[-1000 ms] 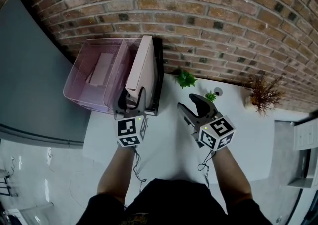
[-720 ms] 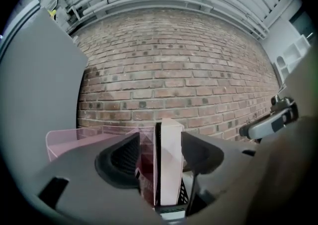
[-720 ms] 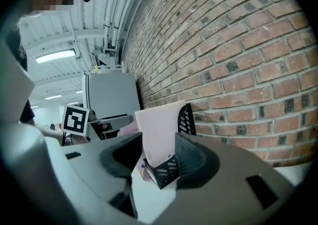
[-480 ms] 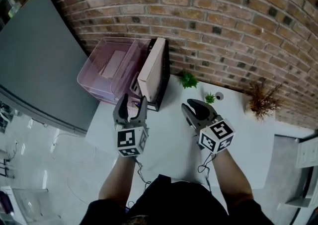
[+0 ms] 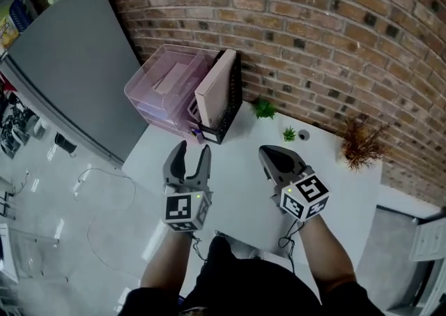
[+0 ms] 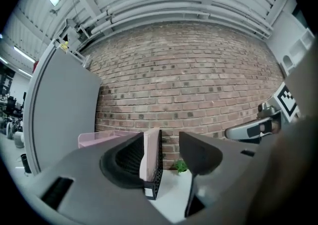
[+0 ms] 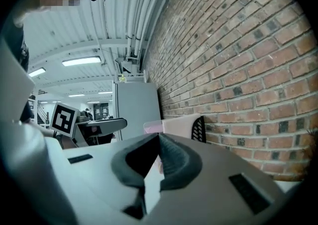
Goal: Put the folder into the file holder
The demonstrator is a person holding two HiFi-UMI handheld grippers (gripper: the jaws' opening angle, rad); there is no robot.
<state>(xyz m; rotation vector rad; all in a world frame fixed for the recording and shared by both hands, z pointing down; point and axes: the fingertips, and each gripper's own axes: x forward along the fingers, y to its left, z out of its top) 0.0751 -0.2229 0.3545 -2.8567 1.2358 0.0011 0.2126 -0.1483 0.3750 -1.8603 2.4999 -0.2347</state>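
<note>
Pink folder (image 5: pixel 216 88) in file holder (image 5: pixel 235 95) | left tongs (image 5: pixel 194 148) open, empty, drawn back | right tongs (image 5: pixel 270 153) now closed, empty

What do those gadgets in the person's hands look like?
Both are grey: the left gripper and the right gripper each have two curved, dark-padded jaws, a white cube with black square markers, and a thin dark cable trailing back. The person wears a dark top.

- Backs onto a red-brown brick wall (image 5: pixel 334 35) with pale mortar
- Holds a white table (image 5: pixel 237 196) set against that wall
- Shows a tall grey panel (image 5: pixel 77 77) at the left, beside the table
- Gleams below as a pale glossy floor (image 5: pixel 63 224)
- Carries white pipes (image 6: pixel 174 13) and lit strip lights (image 7: pixel 82 61) along the ceiling
</note>
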